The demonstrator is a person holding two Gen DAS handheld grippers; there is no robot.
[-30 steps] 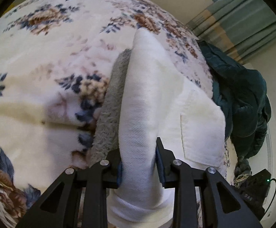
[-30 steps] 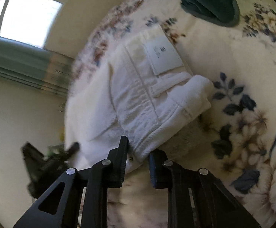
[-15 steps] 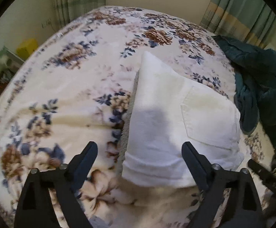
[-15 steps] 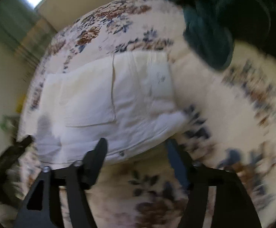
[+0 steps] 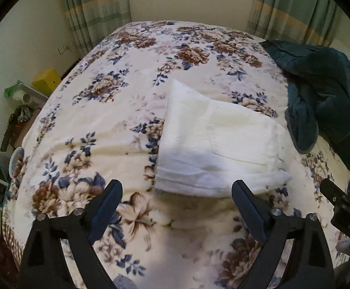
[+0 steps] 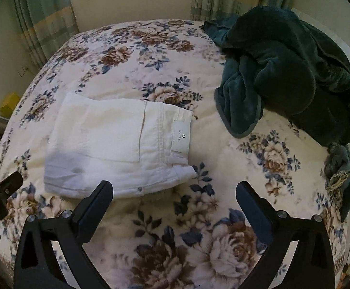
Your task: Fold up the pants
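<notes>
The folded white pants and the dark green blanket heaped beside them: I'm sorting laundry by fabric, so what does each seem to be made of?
The folded white pants look like a matte woven cotton twill or denim: flat stitched seams, a patch pocket and a sewn label show. The dark green blanket looks like soft plush fleece: a fuzzy nap, rounded heavy folds and a bound edge. Neither fibre can be confirmed by look alone.

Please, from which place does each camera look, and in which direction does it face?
Left wrist: sits on the left gripper, above the bed's near edge, facing the folded white pants and curtains; its open fingers show.
Right wrist: sits on the right gripper, facing the pants and green blanket; its open fingers show.
Shared: pants, blanket, floral bedspread.
</notes>
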